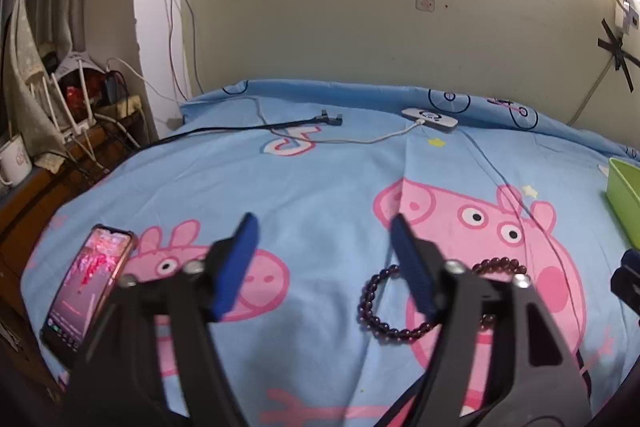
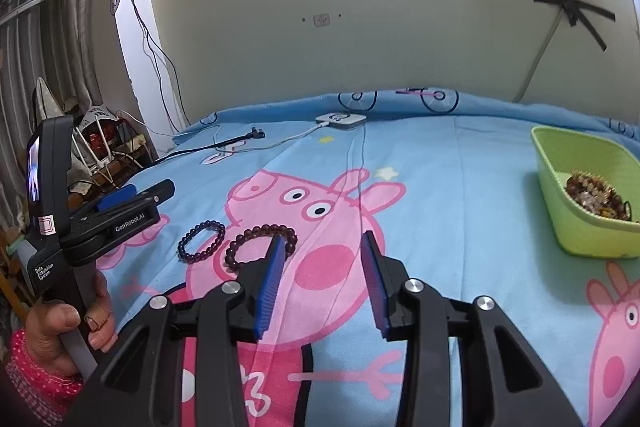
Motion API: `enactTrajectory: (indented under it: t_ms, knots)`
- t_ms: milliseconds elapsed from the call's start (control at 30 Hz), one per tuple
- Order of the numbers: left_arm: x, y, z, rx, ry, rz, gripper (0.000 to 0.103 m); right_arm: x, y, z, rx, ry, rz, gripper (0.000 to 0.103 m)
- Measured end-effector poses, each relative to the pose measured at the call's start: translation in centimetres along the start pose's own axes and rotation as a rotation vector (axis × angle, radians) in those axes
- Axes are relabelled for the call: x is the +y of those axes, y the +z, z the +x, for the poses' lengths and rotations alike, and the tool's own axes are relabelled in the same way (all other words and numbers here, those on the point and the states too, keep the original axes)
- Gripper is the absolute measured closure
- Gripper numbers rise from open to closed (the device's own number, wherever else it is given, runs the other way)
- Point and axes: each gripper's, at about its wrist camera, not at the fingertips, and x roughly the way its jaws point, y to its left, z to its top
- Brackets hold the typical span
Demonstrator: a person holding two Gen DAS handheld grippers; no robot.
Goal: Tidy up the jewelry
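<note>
I see a bed under a blue cartoon-pig sheet. My left gripper hangs above it with its blue pads spread wide and nothing between them. My right gripper also stands apart and empty. Two dark beaded bracelets lie side by side on the sheet, the purple one to the left of the reddish one. At far right a green basket holds more beaded jewelry. A phone lies at the near left
</note>
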Motion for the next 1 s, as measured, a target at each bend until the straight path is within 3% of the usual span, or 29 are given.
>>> enactTrajectory:
  t_ms: [67, 200, 367, 467, 667, 900, 1000]
  knots:
    - [-0.2, -0.1, -0.1, 0.000, 0.015, 0.007, 0.032, 0.3, -0.1, -0.1, -0.007, -0.016, -0.014, 0.080]
    - [-0.2, 0.0, -0.2, -0.008, 0.043, 0.007, 0.017, 1.1, -0.2, -0.6, -0.032, -0.050, -0.055, 0.067]
    - [-0.6, -0.2, -0.8, -0.035, 0.065, 0.021, 0.006, 1.6, -0.3, -0.9, -0.055, -0.059, -0.082, 0.062]
    - [-1.1, 0.0, -0.1, 0.004, 0.116, 0.041, 0.006, 1.4, -0.3, -0.9, -0.056, -0.055, -0.075, 0.059]
    - [-1.0, -0.1, 0.5, 0.048, 0.109, 0.033, 0.006, 1.2, -0.3, -0.5, -0.028, -0.032, -0.060, 0.057]
    - [0.2, 0.3, 2.2, 0.174, -0.065, 0.037, 0.006, 0.6, 0.6, 2.2, 0.114, 0.097, -0.026, 0.057]
    - [1.4, 0.8, 2.7, 0.260, -0.215, 0.040, 0.009, -0.1, 1.5, 4.1, 0.186, 0.119, -0.031, 0.061]
